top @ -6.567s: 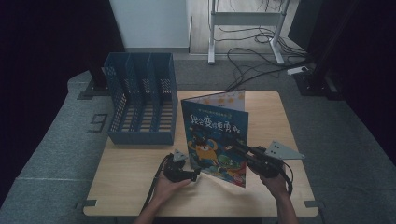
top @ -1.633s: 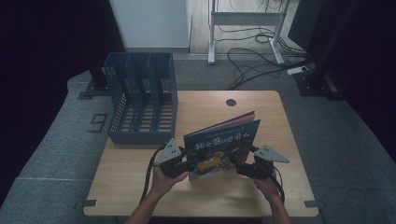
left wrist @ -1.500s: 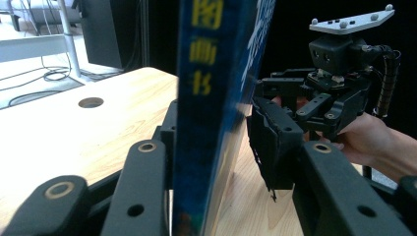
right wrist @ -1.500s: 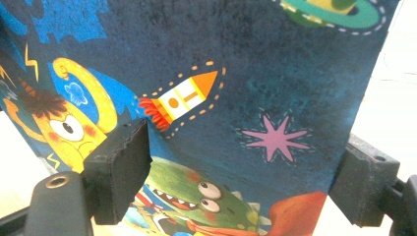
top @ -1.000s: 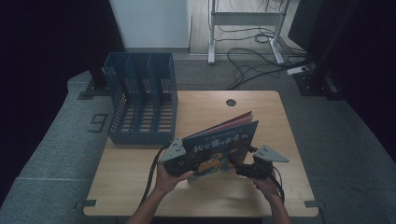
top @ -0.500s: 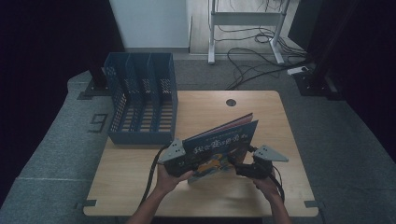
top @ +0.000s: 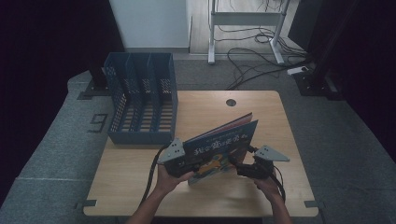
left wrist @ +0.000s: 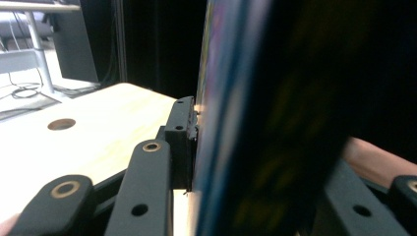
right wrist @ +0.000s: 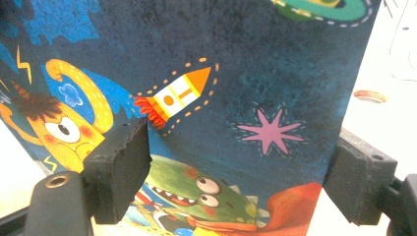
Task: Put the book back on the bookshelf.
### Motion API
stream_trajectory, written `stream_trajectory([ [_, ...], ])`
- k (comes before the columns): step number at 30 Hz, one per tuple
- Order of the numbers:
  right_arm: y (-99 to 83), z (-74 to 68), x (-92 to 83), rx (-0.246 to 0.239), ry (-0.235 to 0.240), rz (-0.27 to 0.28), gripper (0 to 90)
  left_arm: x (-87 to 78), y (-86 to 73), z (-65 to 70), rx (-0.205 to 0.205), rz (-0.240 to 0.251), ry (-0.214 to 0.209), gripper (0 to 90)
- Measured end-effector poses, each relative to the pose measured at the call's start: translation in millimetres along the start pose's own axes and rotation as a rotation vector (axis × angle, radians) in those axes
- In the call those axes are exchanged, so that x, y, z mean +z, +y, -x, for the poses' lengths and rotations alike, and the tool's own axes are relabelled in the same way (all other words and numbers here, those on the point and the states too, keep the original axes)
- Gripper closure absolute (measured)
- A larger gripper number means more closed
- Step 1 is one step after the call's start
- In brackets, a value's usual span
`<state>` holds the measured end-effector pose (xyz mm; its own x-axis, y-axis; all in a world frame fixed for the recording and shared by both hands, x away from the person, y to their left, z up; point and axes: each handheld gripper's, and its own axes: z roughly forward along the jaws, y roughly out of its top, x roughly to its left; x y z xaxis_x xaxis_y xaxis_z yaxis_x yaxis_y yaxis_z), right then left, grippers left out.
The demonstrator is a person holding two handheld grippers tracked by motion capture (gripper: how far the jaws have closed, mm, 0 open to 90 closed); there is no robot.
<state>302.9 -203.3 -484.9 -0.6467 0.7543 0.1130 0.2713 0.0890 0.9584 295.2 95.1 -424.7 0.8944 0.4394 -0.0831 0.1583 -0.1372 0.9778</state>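
Observation:
A picture book (top: pixel 220 143) with a dark blue cartoon cover hangs tilted over the front middle of the wooden table (top: pixel 261 109), its cover facing me. My left gripper (top: pixel 180 161) is shut on the book's left edge. In the left gripper view the book (left wrist: pixel 265 123) stands edge-on between the jaws, with one pad (left wrist: pixel 183 132) pressed against it. My right gripper (top: pixel 248 169) sits at the book's lower right. Its pads (right wrist: pixel 118 169) stand wide apart in front of the cover (right wrist: pixel 216 73), which shows a rocket and monsters. My right gripper (right wrist: pixel 238 174) is open.
A blue mesh file rack (top: pixel 140 105) with several slots stands at the table's back left corner. A round cable hole (top: pixel 230 102) lies near the far edge. Bare tabletop stretches to the right of the rack. Cables and a desk frame (top: pixel 245 18) lie on the floor beyond.
The book has gone from standing upright to leaning low over the table. My left gripper has come up to its left edge. In the last half second little has moved.

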Motion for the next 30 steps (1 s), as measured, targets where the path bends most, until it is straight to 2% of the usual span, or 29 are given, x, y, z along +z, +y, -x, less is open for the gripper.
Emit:
stream_trajectory([
  [6, -0.1, 0.4, -0.7, -0.002, 0.006, -0.001, 18.3, 0.1, 1.0, 1.2, 0.008, 0.008, 0.015, 71.0],
  [12, -0.3, 0.9, -0.8, -0.002, 0.01, -0.002, 17.9, -0.6, -0.2, 5.5, 0.047, 0.015, 0.026, 75.1],
  [15, -0.7, 0.8, -0.4, -0.003, -0.005, -0.007, 18.7, -1.7, -1.4, 7.5, 0.051, 0.024, 0.027, 80.0],
  [16, -1.7, 2.1, 0.0, 0.007, -0.01, -0.009, 19.0, -2.2, -2.0, 9.0, 0.061, 0.028, 0.045, 80.9],
  [19, -2.2, 2.3, 0.1, 0.008, -0.009, -0.01, 19.1, -2.4, -2.3, 9.4, 0.066, 0.031, 0.046, 81.2],
  [24, -2.2, 2.5, -0.1, 0.006, -0.012, -0.011, 19.2, -2.6, -2.5, 9.9, 0.064, 0.034, 0.048, 81.5],
  [30, -3.3, 6.0, -4.2, 0.013, -0.02, -0.004, 20.0, -6.0, -3.2, 7.1, 0.022, 0.069, 0.064, 82.0],
])
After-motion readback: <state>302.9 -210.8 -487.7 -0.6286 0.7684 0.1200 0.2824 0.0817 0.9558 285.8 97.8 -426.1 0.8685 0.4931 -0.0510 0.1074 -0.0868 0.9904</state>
